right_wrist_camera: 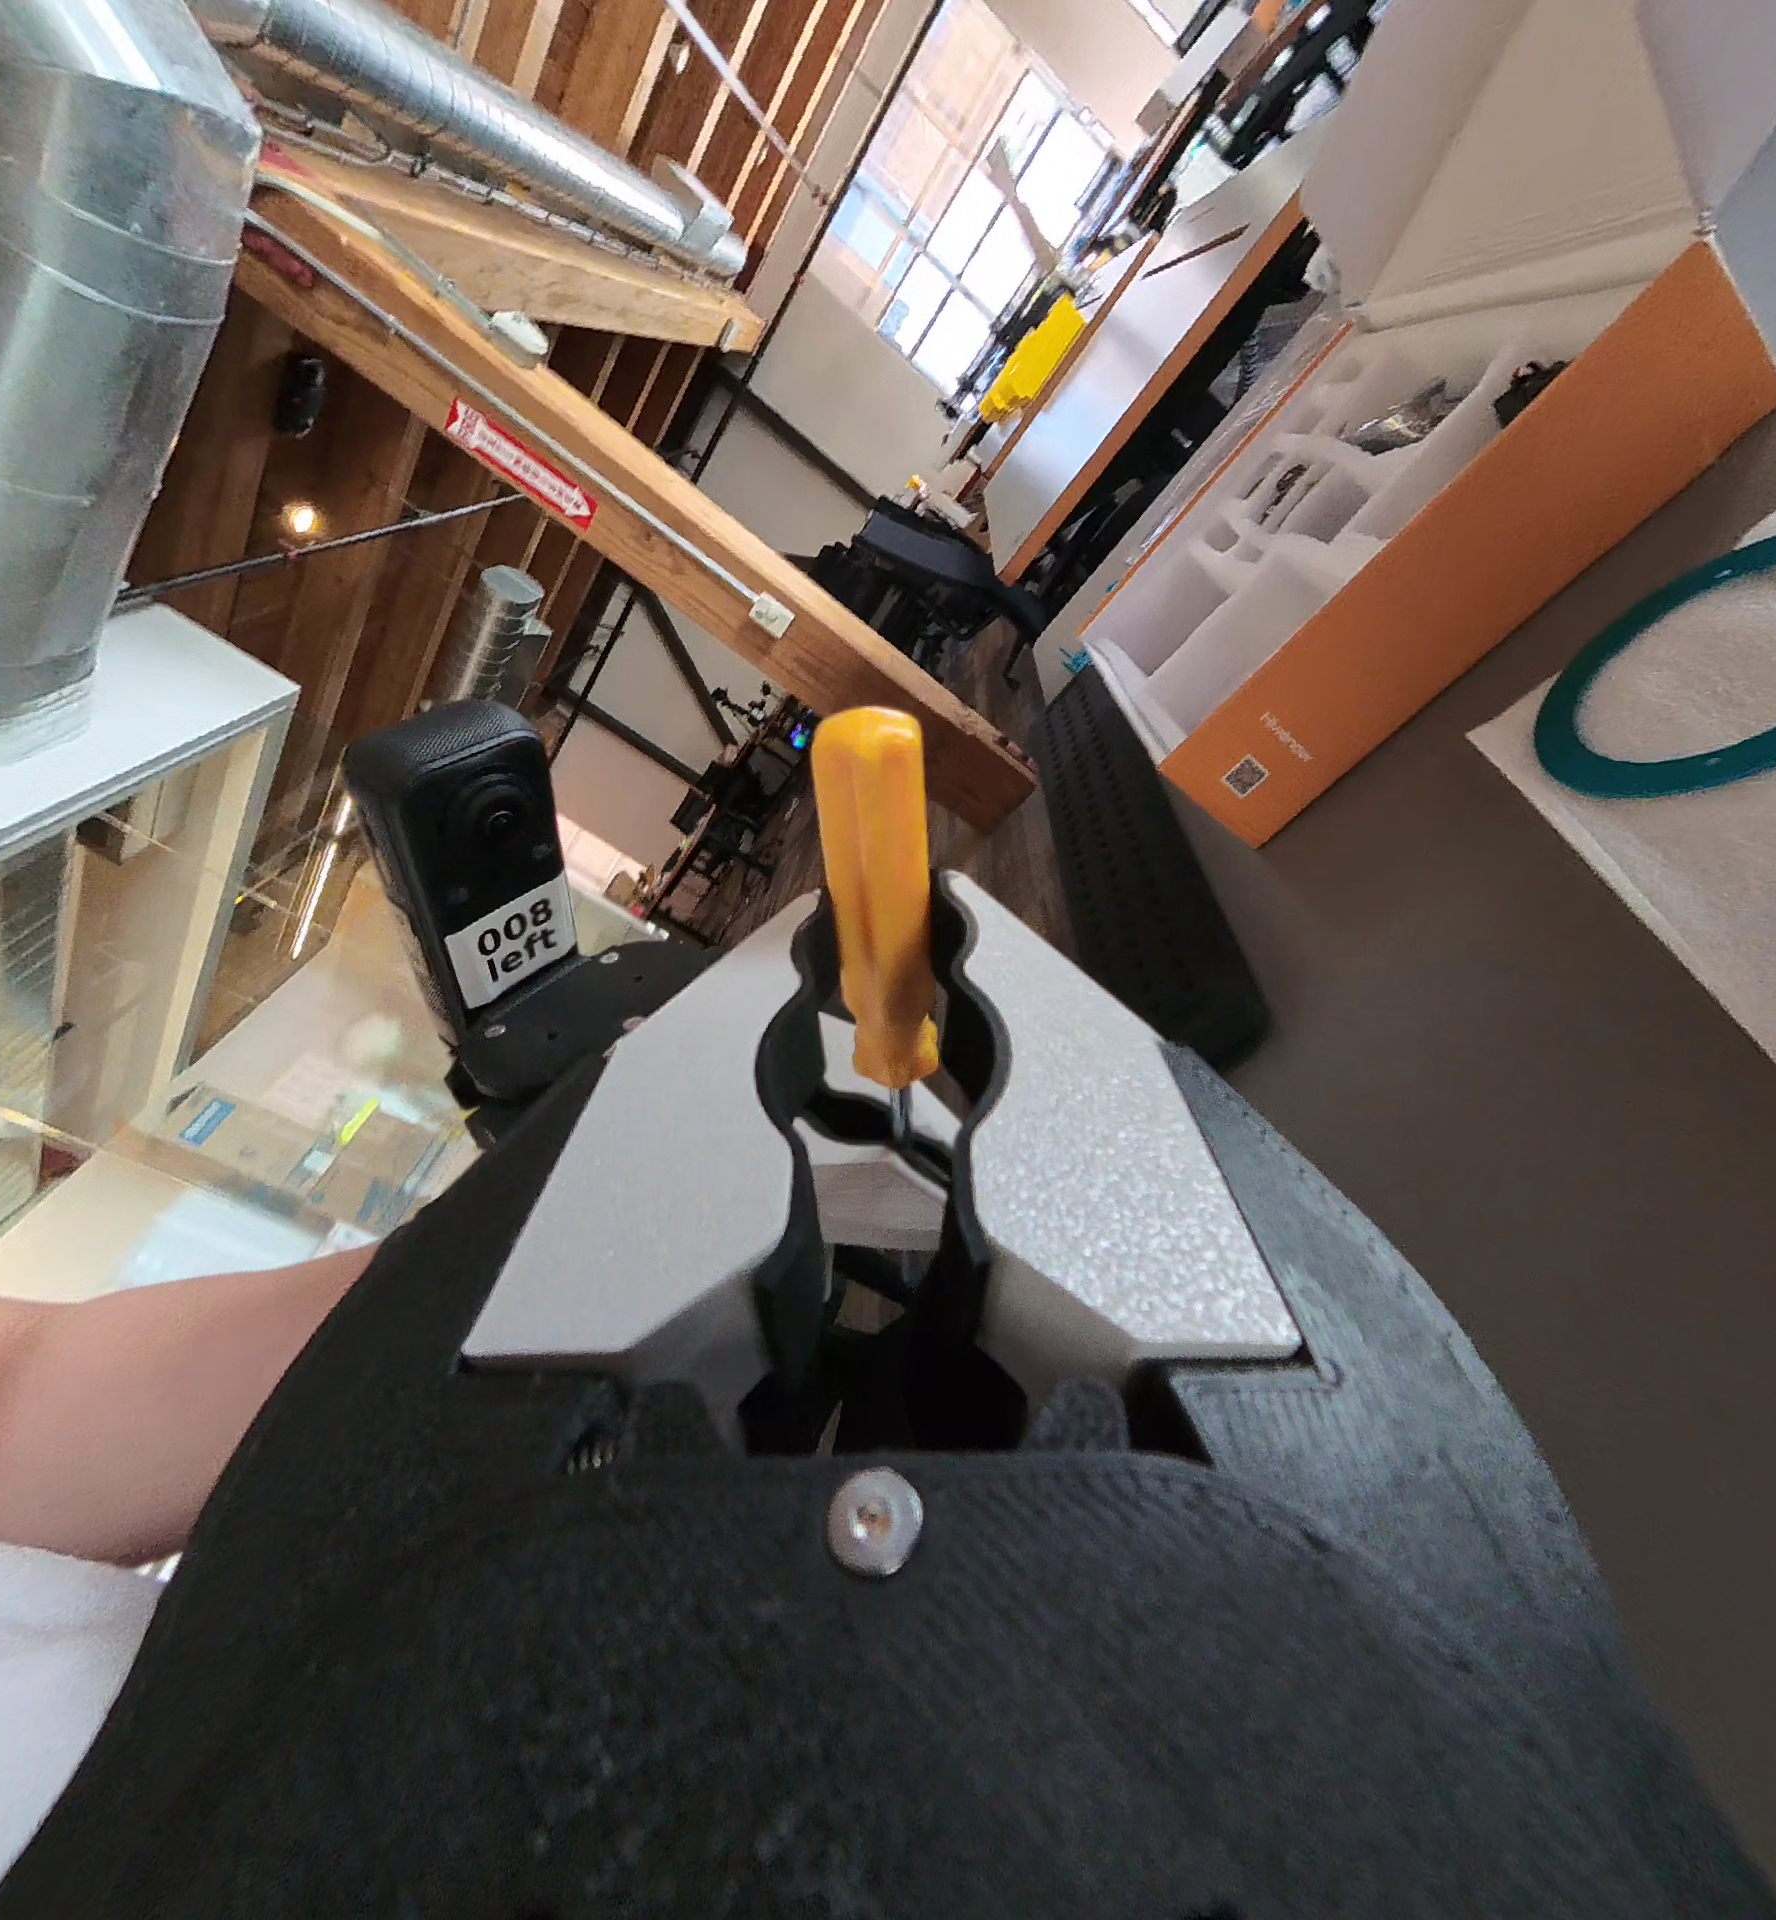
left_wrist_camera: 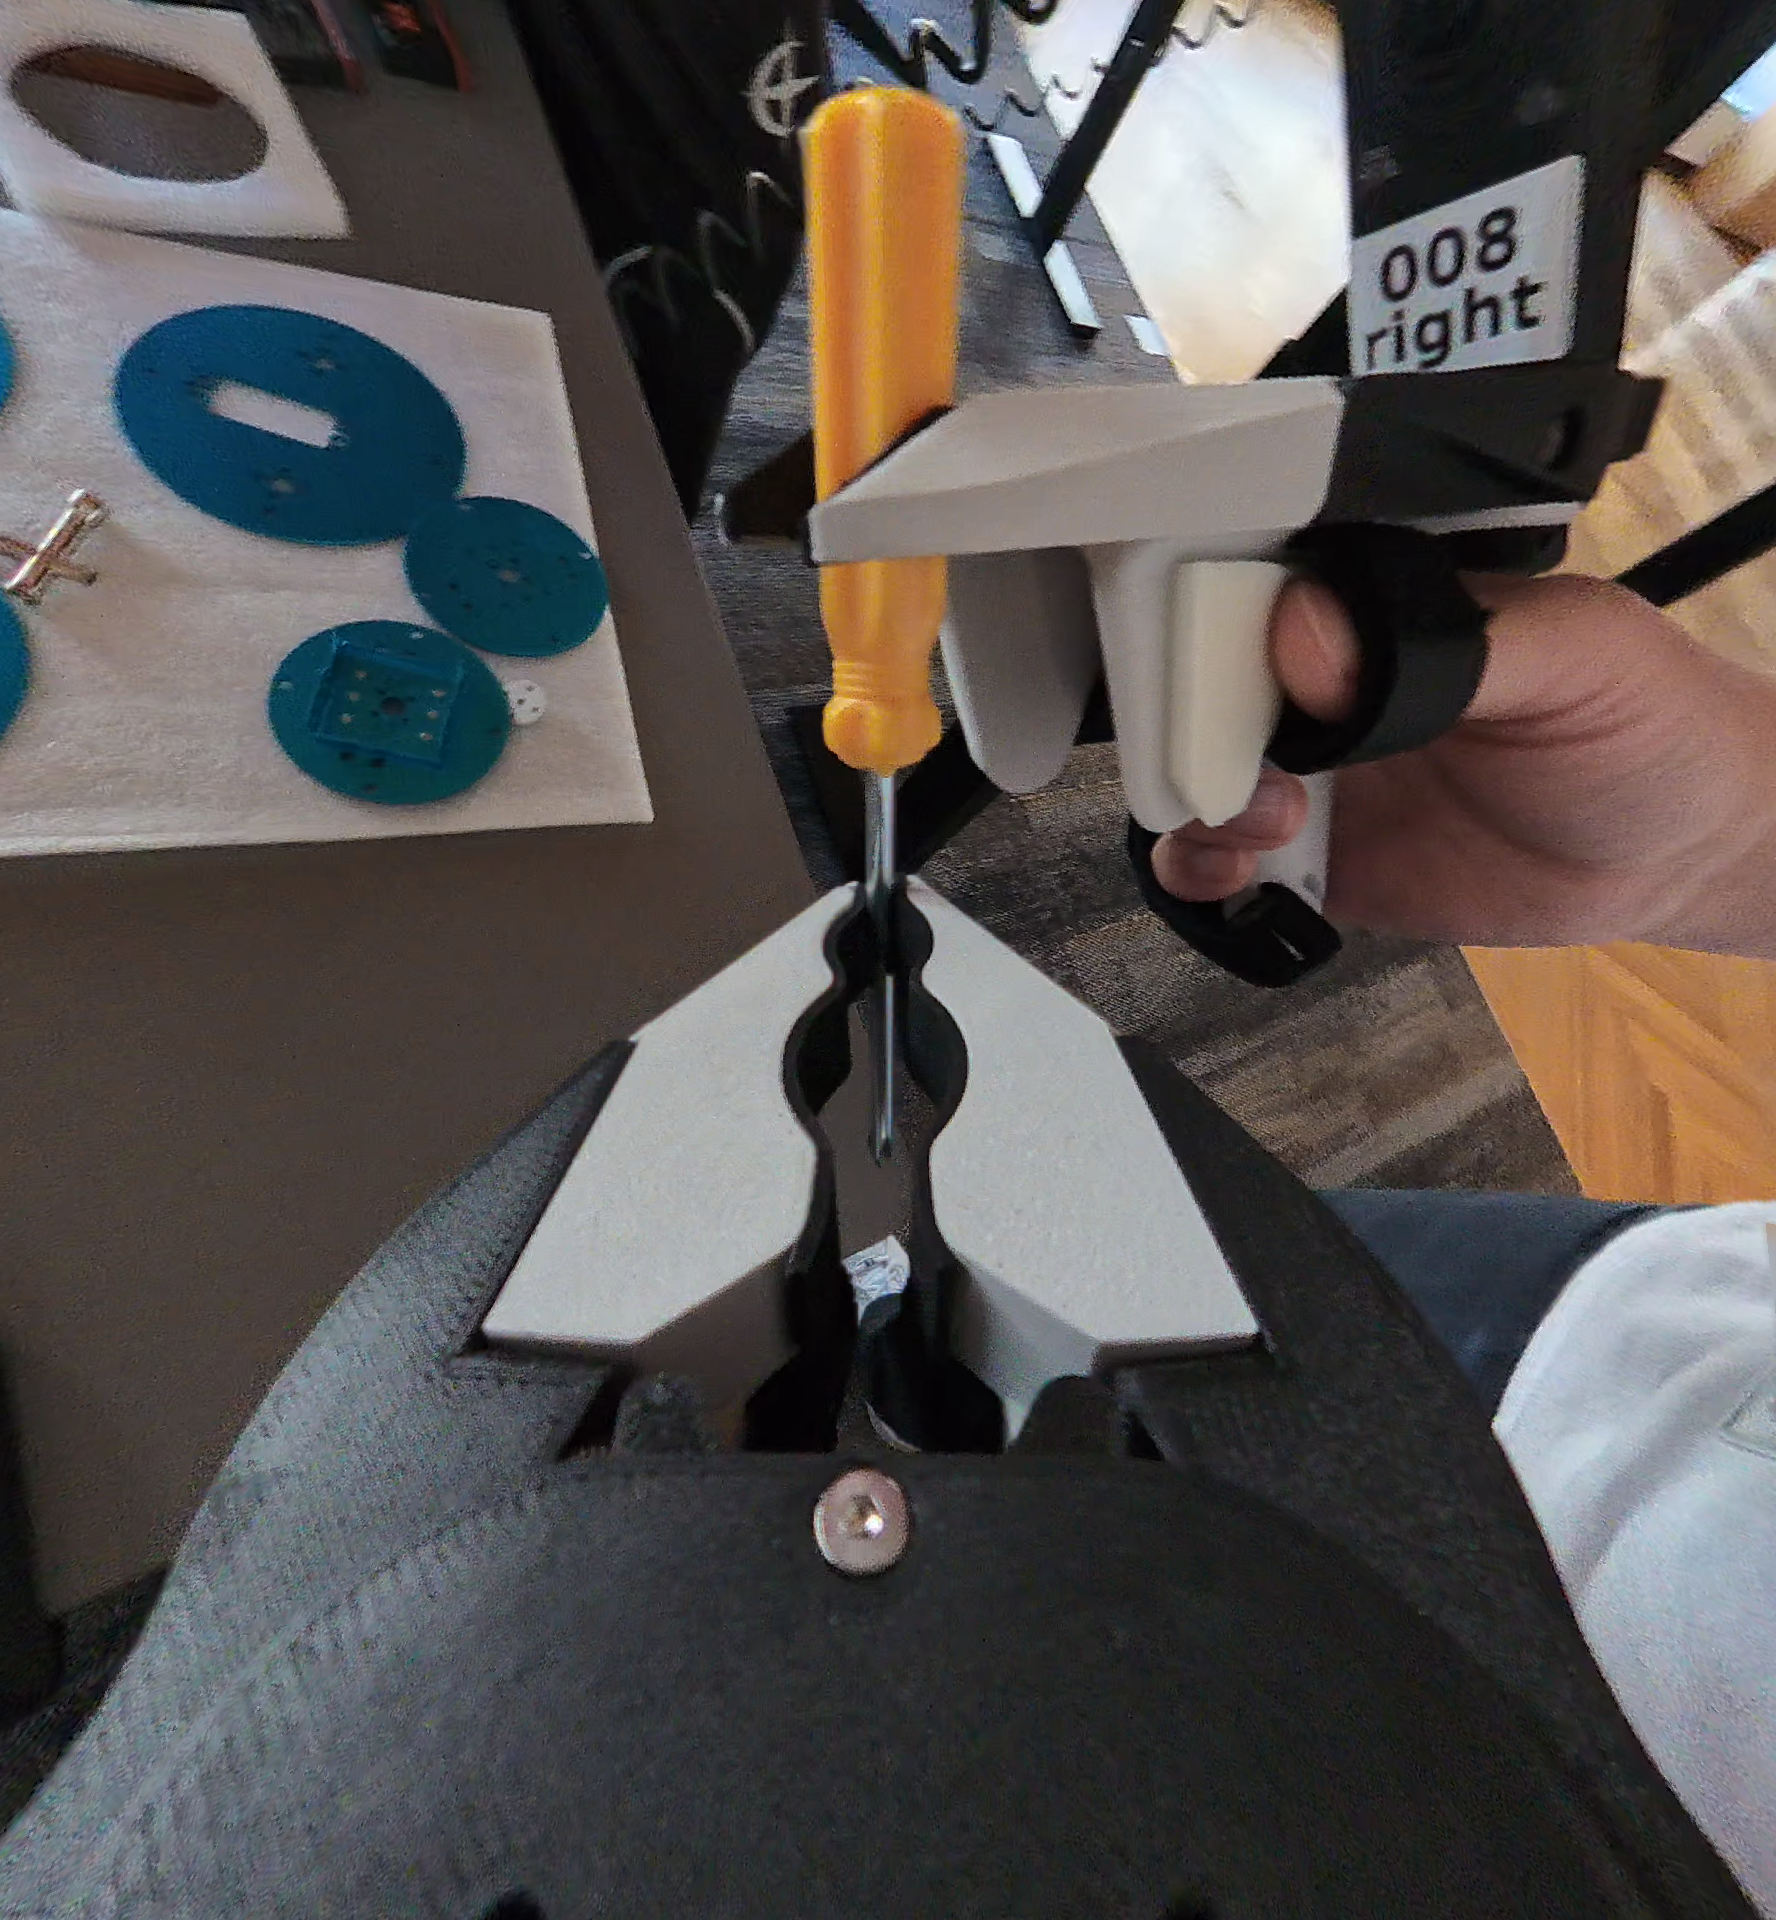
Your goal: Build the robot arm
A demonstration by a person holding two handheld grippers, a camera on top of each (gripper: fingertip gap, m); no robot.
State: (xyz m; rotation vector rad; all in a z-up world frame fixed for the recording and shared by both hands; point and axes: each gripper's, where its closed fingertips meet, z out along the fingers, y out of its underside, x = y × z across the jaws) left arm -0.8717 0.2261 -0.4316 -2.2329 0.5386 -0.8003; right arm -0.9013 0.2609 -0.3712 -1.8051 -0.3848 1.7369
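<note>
Two grippers met on one orange-handled screwdriver (left_wrist_camera: 879, 416), which was held in the air beside the edge of a brown table (left_wrist_camera: 344, 1039). The right gripper (right_wrist_camera: 879, 935) had its pale fingers (right_wrist_camera: 1071, 1122) closed on the handle near their tips, with the handle's rounded end sticking out beyond them; in the left wrist view that same gripper came in from the right and clamped the handle about halfway along, with a person's hand (left_wrist_camera: 1538, 790) on its trigger grip. The left gripper (left_wrist_camera: 879, 894) had its fingertips pressed together on the thin metal shaft just below the handle, and the shaft's tip lay between its wavy black inner pads (left_wrist_camera: 832, 1029). Off to the left on the table, a white foam sheet (left_wrist_camera: 551, 582) carried several teal discs (left_wrist_camera: 286, 421) and rings, with a small metal piece (left_wrist_camera: 51, 548) lying among them. In the right wrist view, a camera with a white label (right_wrist_camera: 468, 873) stood on the left gripper's body, and an open orange box with white foam compartments (right_wrist_camera: 1466, 582) sat farther along the table.
</note>
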